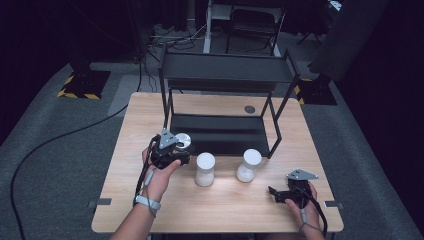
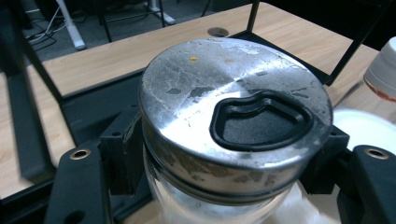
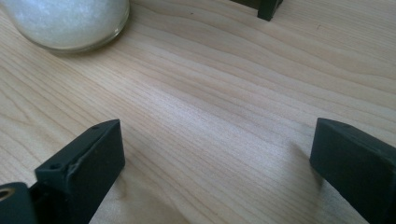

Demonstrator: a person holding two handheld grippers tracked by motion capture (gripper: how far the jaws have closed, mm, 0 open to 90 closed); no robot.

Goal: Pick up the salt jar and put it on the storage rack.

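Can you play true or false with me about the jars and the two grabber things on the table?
1. The left gripper is squeezing a jar with a metal lid. True.
2. The right gripper is holding a jar too. False: its jaws are wide apart with only bare table between them.
3. Two white-lidded jars stand on the table in front of the black rack. True.
4. The metal-lidded jar is sitting on the rack's top shelf. False: it is in the left gripper, by the rack's lower left corner.
5. The rack's top shelf has jars on it. False: nothing stands on it.
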